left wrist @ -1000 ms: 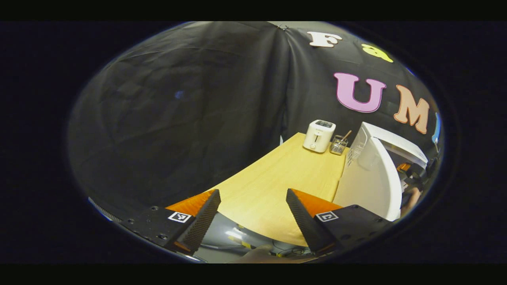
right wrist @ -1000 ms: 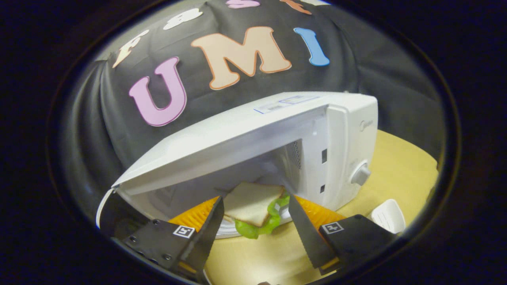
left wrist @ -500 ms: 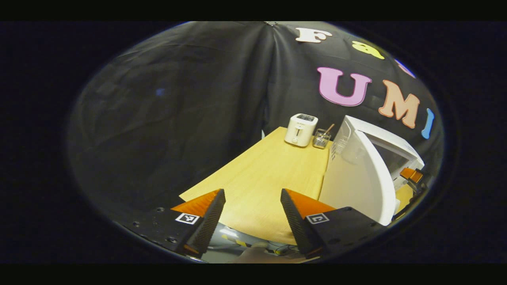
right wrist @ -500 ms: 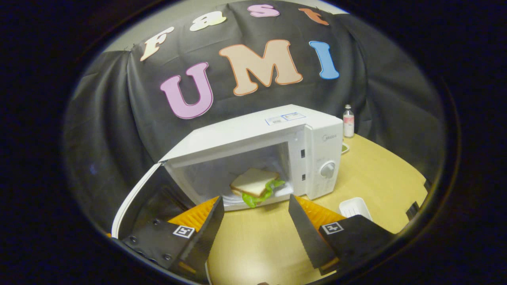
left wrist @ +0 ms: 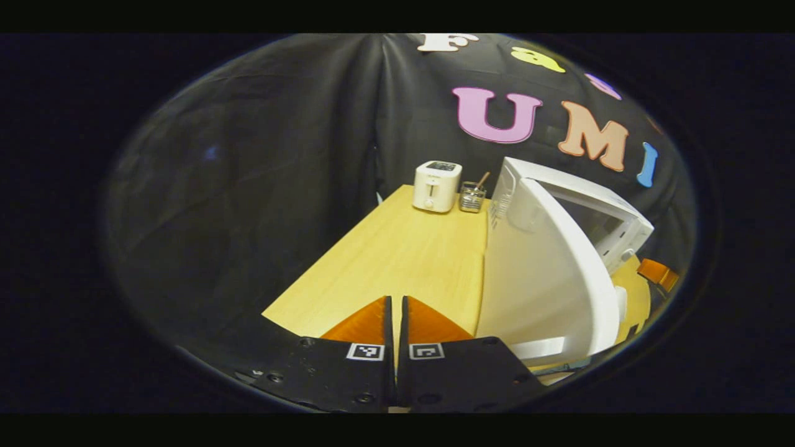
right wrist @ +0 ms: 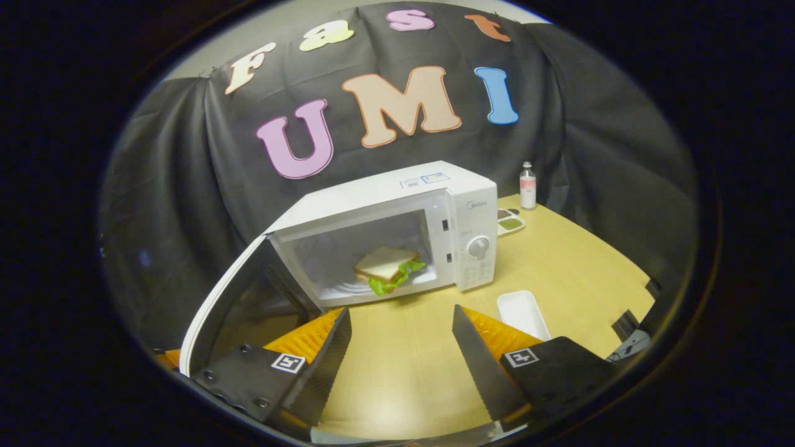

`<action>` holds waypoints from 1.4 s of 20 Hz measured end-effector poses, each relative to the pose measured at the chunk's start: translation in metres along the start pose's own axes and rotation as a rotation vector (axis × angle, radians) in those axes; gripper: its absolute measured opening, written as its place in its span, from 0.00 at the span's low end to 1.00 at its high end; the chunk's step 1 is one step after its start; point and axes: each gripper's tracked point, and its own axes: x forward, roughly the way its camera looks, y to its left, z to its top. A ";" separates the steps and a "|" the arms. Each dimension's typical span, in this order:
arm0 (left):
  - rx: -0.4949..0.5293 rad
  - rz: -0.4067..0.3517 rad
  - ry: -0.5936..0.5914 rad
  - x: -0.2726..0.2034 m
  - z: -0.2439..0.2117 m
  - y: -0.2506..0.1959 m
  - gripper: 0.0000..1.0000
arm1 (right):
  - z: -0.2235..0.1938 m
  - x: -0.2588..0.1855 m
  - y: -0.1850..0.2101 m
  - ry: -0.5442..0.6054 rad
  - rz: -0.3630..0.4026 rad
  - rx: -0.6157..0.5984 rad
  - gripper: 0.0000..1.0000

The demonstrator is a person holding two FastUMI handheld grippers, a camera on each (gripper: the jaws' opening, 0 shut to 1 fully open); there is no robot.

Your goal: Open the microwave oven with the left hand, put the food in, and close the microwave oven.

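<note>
A white microwave oven (right wrist: 435,205) stands on the wooden table (right wrist: 571,273) with its door (right wrist: 217,304) swung wide open to the left. Inside it a sandwich (right wrist: 386,268) with green lettuce lies on a white plate. My right gripper (right wrist: 400,344) is open and empty, held back over the table in front of the oven. In the left gripper view the outer face of the door (left wrist: 540,273) stands just right of my left gripper (left wrist: 395,313), whose fingers are shut together with nothing between them.
A white toaster (left wrist: 436,186) and a small wire basket (left wrist: 472,198) with a utensil sit at the table's far end. Right of the oven are a small bottle (right wrist: 527,185), a little dish (right wrist: 509,222) and a white rectangular tray (right wrist: 523,313).
My right gripper has drawn back from the oven, leaving the sandwich inside. My left gripper has gone from open to shut and turned toward the outside of the door.
</note>
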 end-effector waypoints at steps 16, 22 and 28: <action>0.186 -0.134 0.038 -0.007 -0.012 -0.078 0.00 | 0.014 -0.031 -0.058 -0.015 -0.056 -0.051 0.92; 0.161 -0.174 0.051 -0.006 -0.014 -0.128 0.01 | 0.030 -0.022 -0.083 -0.013 -0.042 -0.073 0.92; 0.147 -0.227 0.046 0.001 -0.016 -0.188 0.01 | 0.060 -0.011 -0.118 -0.063 -0.039 -0.067 1.00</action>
